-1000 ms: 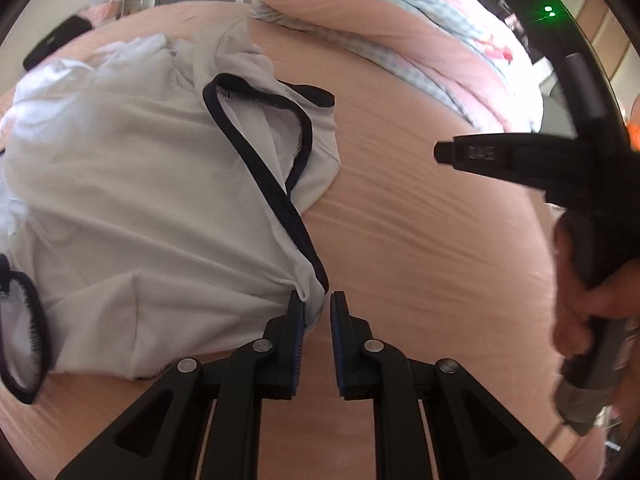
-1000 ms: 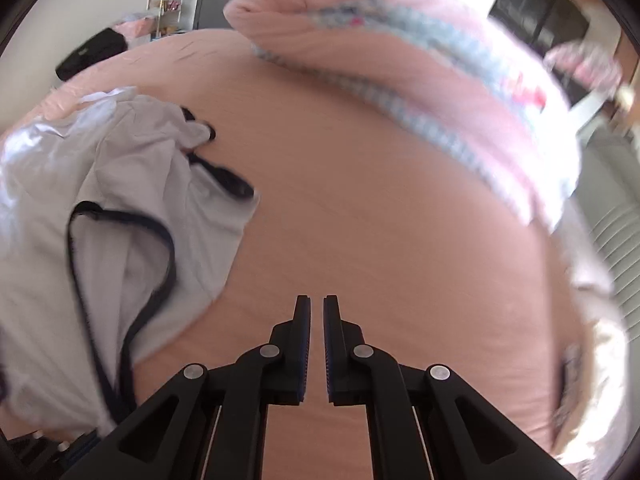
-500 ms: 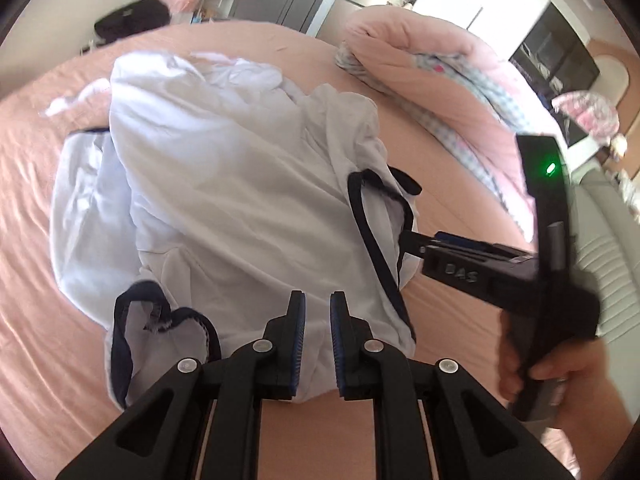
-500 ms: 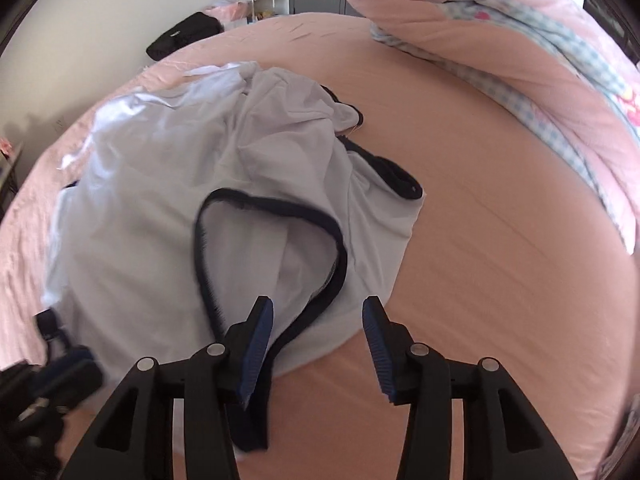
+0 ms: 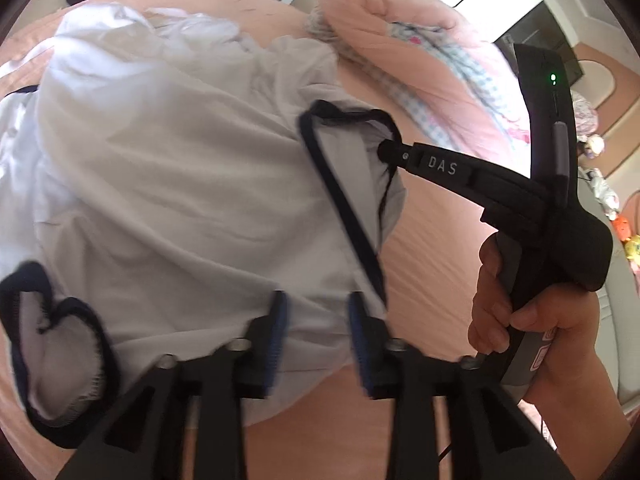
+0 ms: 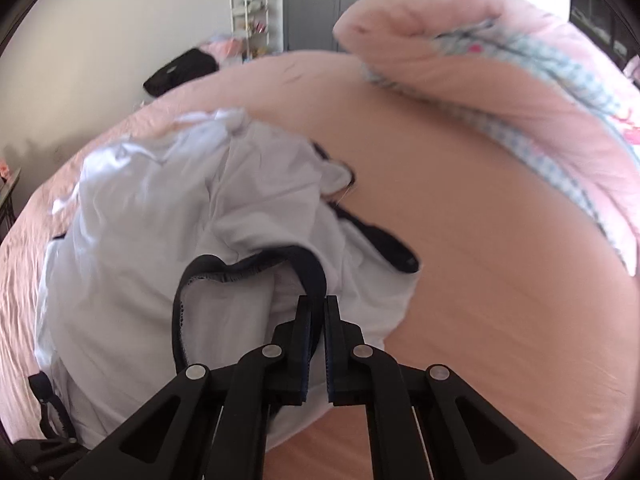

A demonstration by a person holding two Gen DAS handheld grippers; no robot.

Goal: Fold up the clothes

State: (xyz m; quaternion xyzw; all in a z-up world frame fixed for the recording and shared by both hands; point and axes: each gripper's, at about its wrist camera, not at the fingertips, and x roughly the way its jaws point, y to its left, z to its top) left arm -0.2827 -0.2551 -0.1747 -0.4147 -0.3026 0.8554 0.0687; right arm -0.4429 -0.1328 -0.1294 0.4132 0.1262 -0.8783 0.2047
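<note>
From my left wrist camera, the crumpled white cotton garment with navy-blue trimmed openings (image 5: pixel 168 184) lies heaped on the pink bedsheet (image 5: pixel 432 264), spreading up and to the left of my left gripper (image 5: pixel 318 330); its jaws have just been opening and now stand well apart, the near hem of the white cloth between the blue pads but not pressed by either. Over on the right of this view I see my right gripper (image 5: pixel 386 151), black, a hand (image 5: pixel 520 320) wrapped round its handle, its tip set against the navy-edged opening on the garment's right side.

From my right wrist camera, those jaws have just been closing and sit nearly together on the navy trim band (image 6: pixel 308 276) of that opening, so I judge the right side has its grip; the garment's bulk runs away up and to the left, its long axis slanting from the near hem toward the far left of the bed. A rolled pink duvet with a blue-checked lining (image 6: pixel 500 60) lies well apart at the far right; a black bag (image 6: pixel 182 70) sits at the bed's far edge.

The next move, I think, turns on the hem lying right inside the left jaws; the left hand is the nearer one to it. I see no containers.
</note>
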